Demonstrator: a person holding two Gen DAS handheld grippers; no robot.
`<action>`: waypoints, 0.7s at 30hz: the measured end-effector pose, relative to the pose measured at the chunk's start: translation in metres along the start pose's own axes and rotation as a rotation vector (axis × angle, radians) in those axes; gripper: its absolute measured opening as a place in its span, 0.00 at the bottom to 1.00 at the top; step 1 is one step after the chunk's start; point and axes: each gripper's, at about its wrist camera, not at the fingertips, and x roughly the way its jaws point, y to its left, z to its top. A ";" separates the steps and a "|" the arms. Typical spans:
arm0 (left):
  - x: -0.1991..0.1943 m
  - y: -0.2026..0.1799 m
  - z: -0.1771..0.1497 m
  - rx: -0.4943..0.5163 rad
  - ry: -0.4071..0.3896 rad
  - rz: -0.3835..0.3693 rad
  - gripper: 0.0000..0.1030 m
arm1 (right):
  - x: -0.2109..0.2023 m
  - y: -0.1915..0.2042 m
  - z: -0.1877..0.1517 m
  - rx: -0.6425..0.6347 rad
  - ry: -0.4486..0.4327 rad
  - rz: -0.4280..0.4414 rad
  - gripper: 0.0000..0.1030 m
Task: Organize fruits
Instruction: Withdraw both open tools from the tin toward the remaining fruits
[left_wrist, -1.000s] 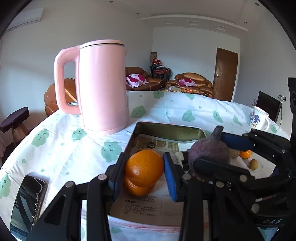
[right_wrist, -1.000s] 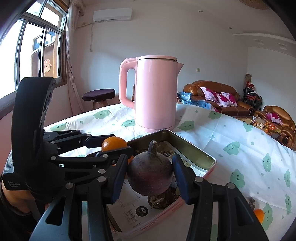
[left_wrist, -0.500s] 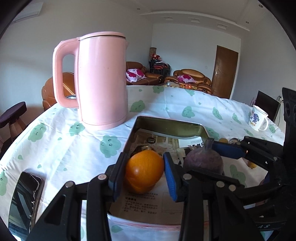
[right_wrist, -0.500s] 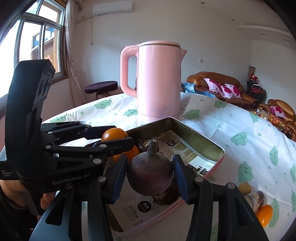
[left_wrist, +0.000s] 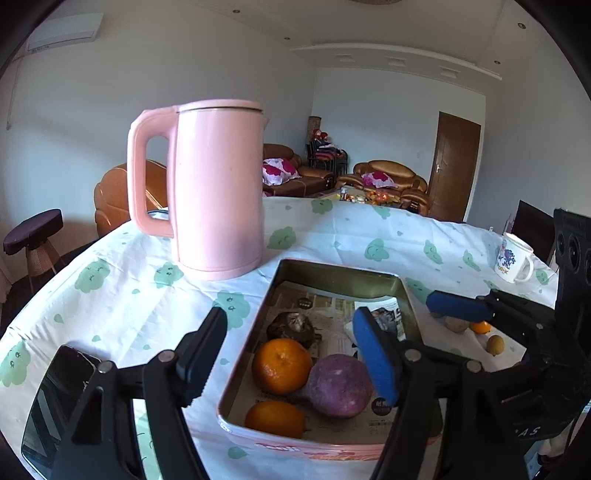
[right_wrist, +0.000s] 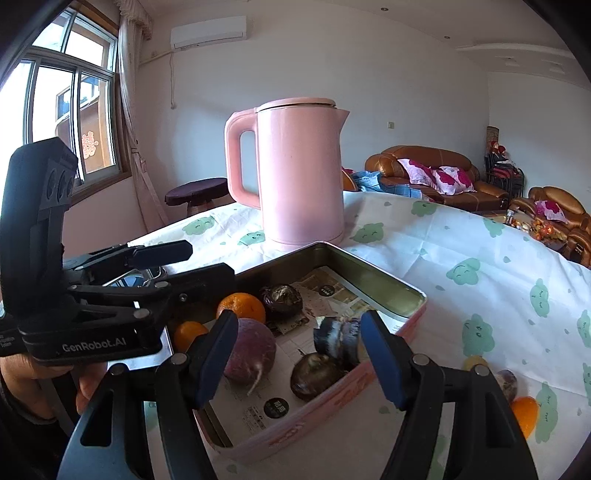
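both grippers hang over the near end of the tin tray (left_wrist: 334, 268), which sits on the cloud-print tablecloth (left_wrist: 122, 295) just in front of the pink kettle (left_wrist: 218, 184).

left gripper (left_wrist: 288, 354): jaws spread wide, nothing between them. right gripper (right_wrist: 299, 354): jaws also wide apart, holding nothing.

in the tray, near end: two oranges (left_wrist: 281, 365), one (left_wrist: 275, 419) hard against the near rim; purple round fruit (left_wrist: 340, 386) touching the upper orange on its right. the right wrist view shows it on its side, pale stem tail (right_wrist: 257, 374) pointing toward the near rim, so its long axis runs roughly along the tray's length. dark husked fruits (right_wrist: 317, 374) lie mid-tray and by the right rim.

loose fruit on the cloth off the tray's right edge: a small orange (right_wrist: 524, 411), a dark fruit (right_wrist: 506, 382), a yellowish one (left_wrist: 495, 344).

judgement: the coming pick turns on those loose pieces. they lie right of the right gripper's fingers, outside the rim, so the right hand is nearer. they look round, with no axis to line up on.
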 end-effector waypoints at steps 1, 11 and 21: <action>-0.003 -0.003 0.001 0.001 -0.014 -0.001 0.79 | -0.007 -0.004 -0.002 -0.003 -0.003 -0.017 0.68; -0.006 -0.066 -0.003 0.099 -0.018 -0.084 0.85 | -0.086 -0.104 -0.040 0.151 0.038 -0.359 0.68; 0.007 -0.121 -0.011 0.212 0.030 -0.148 0.85 | -0.088 -0.127 -0.059 0.202 0.120 -0.340 0.63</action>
